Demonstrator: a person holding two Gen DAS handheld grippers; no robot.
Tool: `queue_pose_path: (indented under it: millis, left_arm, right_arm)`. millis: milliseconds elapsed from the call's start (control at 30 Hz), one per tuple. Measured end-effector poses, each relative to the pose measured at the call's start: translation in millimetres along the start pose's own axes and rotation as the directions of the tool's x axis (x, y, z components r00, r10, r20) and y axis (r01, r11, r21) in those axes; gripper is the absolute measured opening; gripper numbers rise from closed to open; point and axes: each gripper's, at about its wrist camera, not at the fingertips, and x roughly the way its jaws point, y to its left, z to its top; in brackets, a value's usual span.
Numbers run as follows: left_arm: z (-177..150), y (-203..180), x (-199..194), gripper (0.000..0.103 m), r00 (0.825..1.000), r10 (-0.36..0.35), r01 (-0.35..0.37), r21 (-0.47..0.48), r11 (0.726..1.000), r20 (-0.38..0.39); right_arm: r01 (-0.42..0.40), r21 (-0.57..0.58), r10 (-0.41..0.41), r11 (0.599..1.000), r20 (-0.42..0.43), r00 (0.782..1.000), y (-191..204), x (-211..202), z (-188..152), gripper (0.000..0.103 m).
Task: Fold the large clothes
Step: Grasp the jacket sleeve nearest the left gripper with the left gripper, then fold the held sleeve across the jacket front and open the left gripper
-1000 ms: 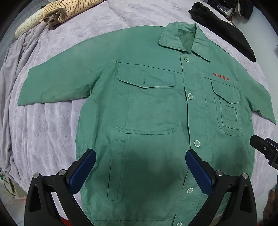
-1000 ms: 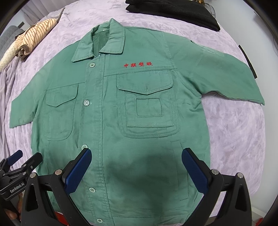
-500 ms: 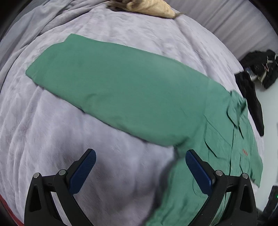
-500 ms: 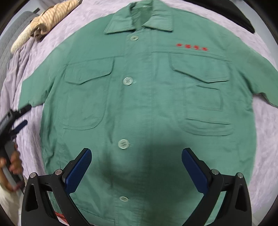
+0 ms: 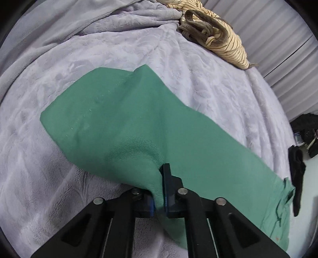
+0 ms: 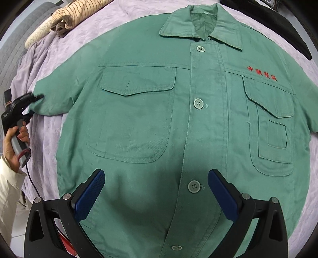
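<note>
A large green work jacket [image 6: 178,123] lies face up and buttoned on a lilac bedspread [image 6: 49,65], collar at the far side. My left gripper [image 5: 159,190] is shut on the cuff end of the jacket's left sleeve [image 5: 119,119]; the fabric bunches between its blue pads. In the right wrist view that gripper [image 6: 29,99] shows at the sleeve end, far left. My right gripper [image 6: 156,194] is open and empty, hovering above the jacket's lower front, either side of a button [image 6: 193,187].
A striped cream garment [image 5: 216,37] lies bundled at the bed's far edge, also in the right wrist view [image 6: 65,17]. Black clothing [image 6: 278,25] lies at the far right; more shows in the left wrist view [image 5: 298,170]. White pleated curtain [image 5: 278,45] stands behind.
My left gripper swung from the hem out to the left sleeve and closed on its cuff. My right gripper moved closer and left, over the jacket's middle, still open.
</note>
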Motion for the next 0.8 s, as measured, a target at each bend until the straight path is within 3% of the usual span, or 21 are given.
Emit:
queue_pose_path:
  millis: [67, 133, 267, 400, 500, 600, 633, 733, 800]
  left_arm:
    - [-1, -11, -13, 0.007, 0.998, -0.029, 0.026, 0.046, 0.999, 0.053]
    - [-4, -37, -31, 0.007, 0.994, -0.032, 0.015, 0.159, 0.987, 0.105]
    - [-20, -121, -65, 0.007, 0.979, -0.155, 0.096, 0.372, 0.923, 0.133]
    - [-61, -226, -92, 0.007, 0.946, -0.315, 0.224, 0.554, 0.802, 0.074]
    - [-116, -308, -88, 0.007, 0.918, -0.391, 0.334, 0.648, 0.685, -0.059]
    - [-187, -367, -62, 0.008, 0.922, -0.35, 0.352, 0.741, 0.572, -0.168]
    - [-207, -378, -50, 0.008, 0.929, -0.318, 0.342, 0.765, 0.545, -0.189]
    - [-268, -393, -11, 0.008, 0.968, -0.151, 0.248, 0.831, 0.497, -0.199]
    - [-289, -384, 9, 0.008, 0.979, -0.063, 0.199, 0.854, 0.481, -0.193]
  right_arm:
    - [-0.01, 0.009, 0.01, 1.0, 0.011, 1.0, -4, -1, -3, 0.103]
    - [-0.009, 0.01, 0.009, 1.0, 0.036, 0.999, -9, -3, -4, 0.103]
    - [-0.019, 0.022, 0.016, 1.0, 0.093, 0.996, -21, -8, -2, 0.103]
    - [-0.042, 0.076, 0.03, 0.996, 0.149, 0.988, -49, -25, -5, 0.103]
    - [-0.04, 0.127, 0.016, 0.991, 0.188, 0.982, -78, -41, -6, 0.103]
    - [-0.035, 0.188, -0.009, 0.982, 0.224, 0.974, -112, -55, -10, 0.103]
    - [-0.034, 0.206, -0.015, 0.978, 0.229, 0.973, -124, -58, -10, 0.103]
    - [-0.027, 0.266, -0.031, 0.964, 0.211, 0.977, -156, -59, -13, 0.103]
    - [-0.025, 0.29, -0.035, 0.957, 0.202, 0.979, -171, -60, -17, 0.103]
